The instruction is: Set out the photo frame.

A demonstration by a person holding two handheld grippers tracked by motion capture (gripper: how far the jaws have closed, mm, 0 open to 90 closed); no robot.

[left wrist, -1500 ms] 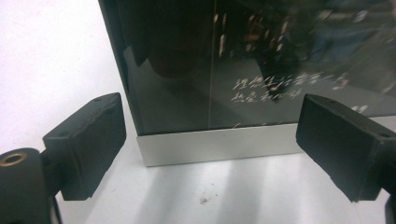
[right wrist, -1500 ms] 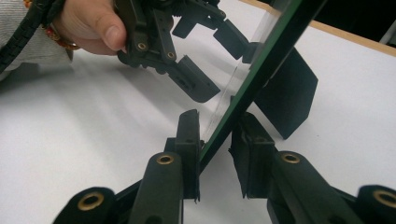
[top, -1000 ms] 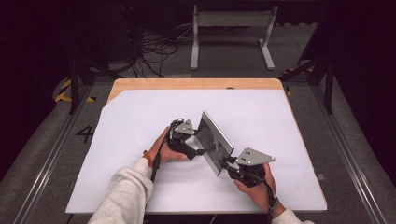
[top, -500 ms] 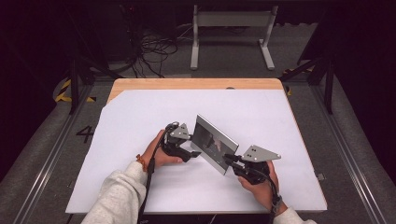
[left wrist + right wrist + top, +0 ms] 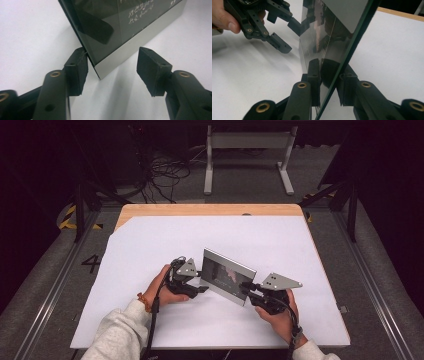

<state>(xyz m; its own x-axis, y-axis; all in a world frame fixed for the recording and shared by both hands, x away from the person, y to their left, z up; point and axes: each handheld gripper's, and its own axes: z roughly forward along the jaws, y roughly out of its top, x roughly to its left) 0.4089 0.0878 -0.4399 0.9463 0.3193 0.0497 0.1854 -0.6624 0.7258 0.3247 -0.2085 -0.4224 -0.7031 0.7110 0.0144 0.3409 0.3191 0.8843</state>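
While the picture frame [image 5: 227, 276] stands upright on its long edge at the middle of the white worktop [image 5: 150, 240] in the high view, the right hand-held gripper [image 5: 246, 287] pinches its lower right corner. In the right gripper view both pads press the glass pane [image 5: 329, 37] from either side, near the bottom centre of the frame. The left hand-held gripper [image 5: 202, 281] sits at the frame's left end, its jaws half spread and just now closing in. In the left gripper view the silver corner of the frame [image 5: 117, 56] lies between the two pads: the left pad [image 5: 76, 71] touches or nearly touches the dark back edge, and the right pad [image 5: 152, 70] stands apart from the silver front. A hand [image 5: 162, 287] grips the left tool, and another hand [image 5: 280, 317] grips the right.
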